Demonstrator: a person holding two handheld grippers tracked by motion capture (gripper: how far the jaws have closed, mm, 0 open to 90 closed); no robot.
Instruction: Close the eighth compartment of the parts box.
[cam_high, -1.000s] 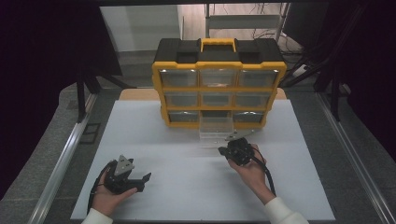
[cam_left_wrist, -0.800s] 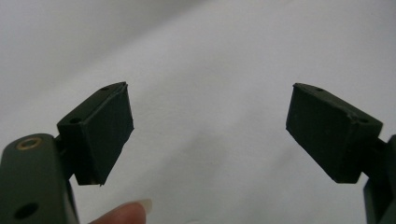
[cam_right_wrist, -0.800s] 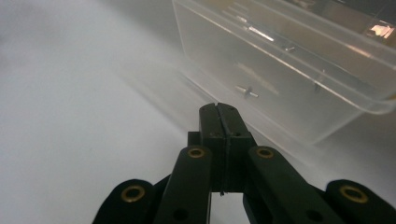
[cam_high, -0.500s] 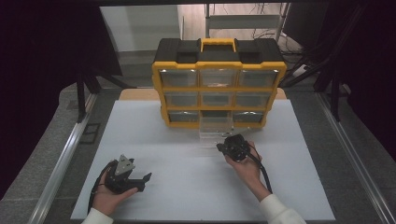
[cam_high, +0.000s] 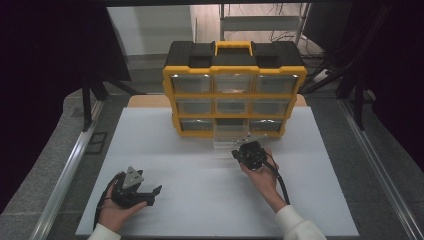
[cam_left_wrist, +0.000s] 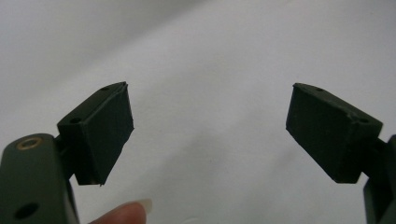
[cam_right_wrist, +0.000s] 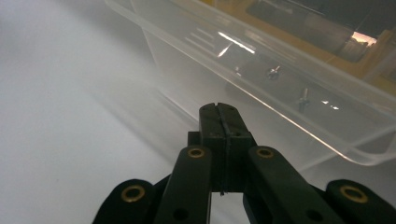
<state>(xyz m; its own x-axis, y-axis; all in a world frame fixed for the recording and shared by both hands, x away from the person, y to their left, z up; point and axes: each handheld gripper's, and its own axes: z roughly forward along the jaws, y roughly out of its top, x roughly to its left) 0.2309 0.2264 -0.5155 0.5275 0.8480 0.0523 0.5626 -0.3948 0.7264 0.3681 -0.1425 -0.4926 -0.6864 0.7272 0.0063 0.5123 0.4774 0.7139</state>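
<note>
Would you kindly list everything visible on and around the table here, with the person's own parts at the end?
Organiser cabinet: one, yellow and black with clear drawers, at the far middle of the table.
Pulled-out drawer: one, clear plastic, on the table in front of the cabinet's bottom row, just ahead of the right gripper.
Screws: a few, metal, small, inside that drawer.
Table: one, white top.
Board: one, wooden, under the cabinet at the table's far edge.
Left gripper: one, black, jaws wide apart, near left of the table.
Right gripper: one, black, jaws closed together, beside the drawer.
Hands: two, white sleeves, from the near edge.
</note>
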